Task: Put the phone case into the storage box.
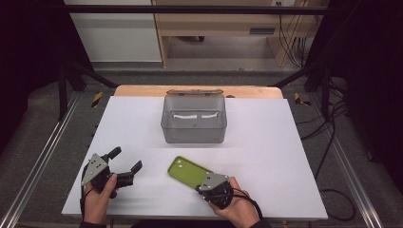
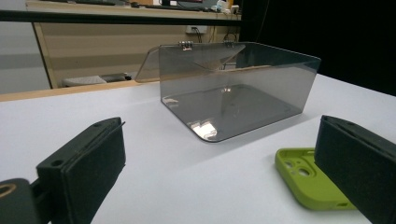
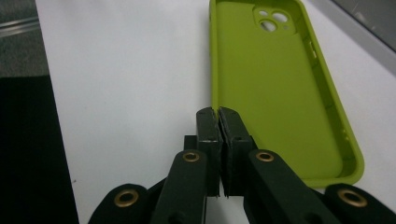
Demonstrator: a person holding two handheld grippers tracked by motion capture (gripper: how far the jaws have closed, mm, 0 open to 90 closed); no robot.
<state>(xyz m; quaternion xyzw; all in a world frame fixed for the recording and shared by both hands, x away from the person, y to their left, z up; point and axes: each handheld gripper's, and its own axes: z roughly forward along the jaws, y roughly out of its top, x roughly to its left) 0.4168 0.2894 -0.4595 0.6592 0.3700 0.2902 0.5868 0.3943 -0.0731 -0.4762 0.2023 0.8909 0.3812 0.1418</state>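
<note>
A lime green phone case (image 1: 185, 170) lies open side up on the white table (image 1: 266, 142), near the front middle. My right gripper (image 1: 203, 184) is shut on its near end; in the right gripper view the jaws (image 3: 218, 114) pinch the long rim of the case (image 3: 275, 88). At the front left my left gripper (image 1: 126, 159) stands open and holds nothing. The left gripper view shows its jaws (image 2: 224, 172) wide apart, with the case (image 2: 303, 179) by the right jaw. A clear grey box (image 1: 194, 121) with its lid hinged back stands empty at the table's middle.
The box (image 2: 233, 93) stands a short way beyond both grippers. A wooden table edge (image 1: 142, 90) runs behind the white sheet, and metal rails (image 1: 43, 152) flank the table. Cables (image 1: 332, 133) trail down the right side.
</note>
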